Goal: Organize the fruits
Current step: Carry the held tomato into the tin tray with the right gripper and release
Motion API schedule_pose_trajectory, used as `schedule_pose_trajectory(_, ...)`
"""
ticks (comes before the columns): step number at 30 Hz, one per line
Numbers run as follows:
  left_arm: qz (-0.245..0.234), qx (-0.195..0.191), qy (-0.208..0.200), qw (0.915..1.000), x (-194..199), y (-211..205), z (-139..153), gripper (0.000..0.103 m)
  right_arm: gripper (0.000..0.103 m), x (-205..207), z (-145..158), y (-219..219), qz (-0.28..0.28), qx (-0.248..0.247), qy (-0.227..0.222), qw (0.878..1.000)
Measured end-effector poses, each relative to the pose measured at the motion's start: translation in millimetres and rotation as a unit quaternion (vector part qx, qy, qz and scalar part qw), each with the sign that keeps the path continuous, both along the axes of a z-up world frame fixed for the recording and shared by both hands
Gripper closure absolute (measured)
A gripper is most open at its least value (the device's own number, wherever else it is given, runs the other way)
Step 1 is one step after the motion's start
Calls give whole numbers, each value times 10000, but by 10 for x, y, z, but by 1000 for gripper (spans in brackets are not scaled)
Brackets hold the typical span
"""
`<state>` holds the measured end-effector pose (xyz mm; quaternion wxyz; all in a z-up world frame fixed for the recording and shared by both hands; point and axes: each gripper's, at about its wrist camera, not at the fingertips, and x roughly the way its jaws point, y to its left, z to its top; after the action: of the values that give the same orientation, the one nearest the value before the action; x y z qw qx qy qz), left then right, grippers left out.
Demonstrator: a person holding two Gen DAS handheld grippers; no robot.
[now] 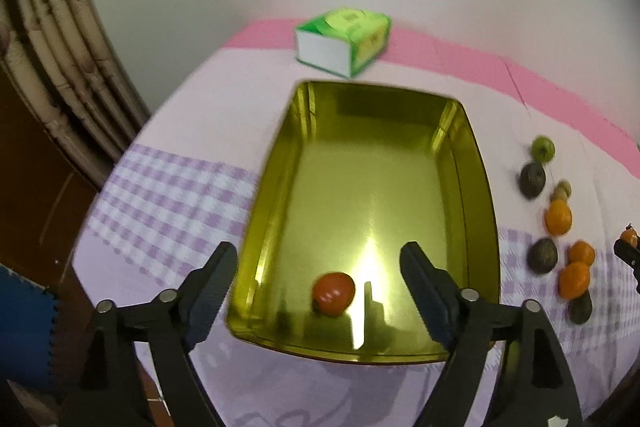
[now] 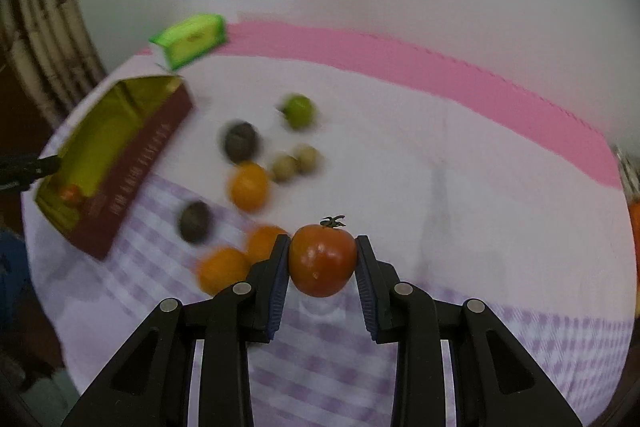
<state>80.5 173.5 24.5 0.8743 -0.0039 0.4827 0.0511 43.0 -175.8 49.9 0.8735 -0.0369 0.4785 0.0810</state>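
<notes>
Motion-blurred loose fruits [image 2: 248, 187]; orange object [image 2: 635, 227] cut off at right edge.

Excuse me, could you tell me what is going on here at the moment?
A person with a claw in each hand is sorting fruit into a gold tray. The right claw is shut on a tomato, held above the cloth. The left claw hangs open over the tray, where one tomato already lies. Oranges and dark fruits wait on the cloth beside it.
</notes>
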Motion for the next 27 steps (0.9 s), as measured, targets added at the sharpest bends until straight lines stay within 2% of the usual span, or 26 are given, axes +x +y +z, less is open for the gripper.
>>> schedule_pose_trajectory(7,635,-35,-262,9976,-126,338,157,14,70,193,161,920,934,361,-58,9950)
schedule_pose_trajectory(10,897,73,-261,9956,-212,462,166,14,70,251,138,1340,1339,347,-45,9904)
schedule_pose_trajectory(14,1251,-99,-245,9918,-288,646,168,14,70,320,22,1814,1730,302,106,9844)
schedule_pose_trajectory(19,1511,-113,-274,9881,-293,755,165,13,70,407,-201,2183,1977,141,359,9795)
schedule_pose_trajectory(27,1475,-144,-232,9887,-277,749,146,13,70,540,-524,2397,2119,-312,693,9743)
